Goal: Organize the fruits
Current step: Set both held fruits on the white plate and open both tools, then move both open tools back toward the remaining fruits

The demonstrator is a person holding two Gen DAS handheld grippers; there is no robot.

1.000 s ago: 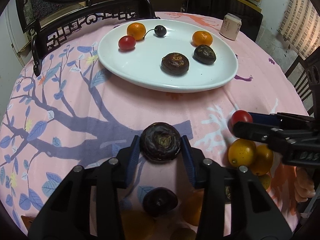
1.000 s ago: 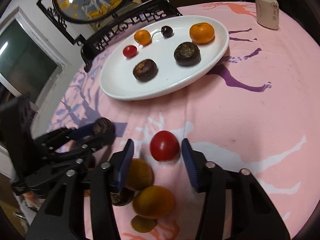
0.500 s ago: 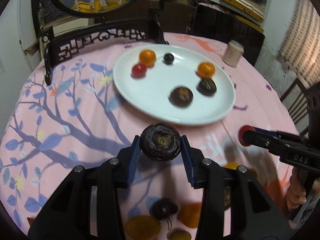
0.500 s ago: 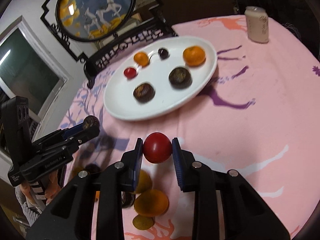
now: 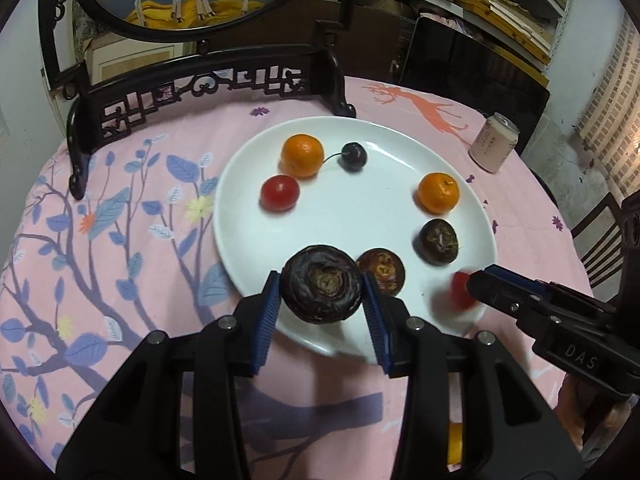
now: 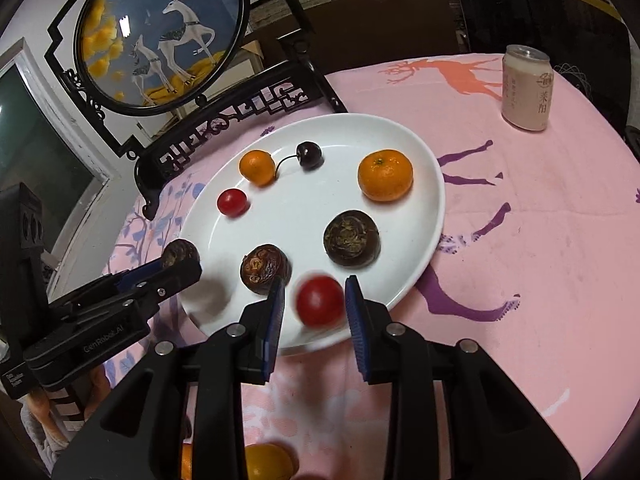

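Drop-off step. L gripper [image 5: 322,295] clamps chestnut [image 5: 321,290] over plate [image 5: 360,216] near rim. R gripper [image 6: 314,307] jaws parted, tomato [image 6: 319,300] blurred between, prob just released. Next: lower chestnut, open.

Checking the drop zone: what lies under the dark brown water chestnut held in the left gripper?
Under the dark brown water chestnut in the left gripper lies the white oval plate's near edge. The patch directly beneath is covered, so anything there is unseen.
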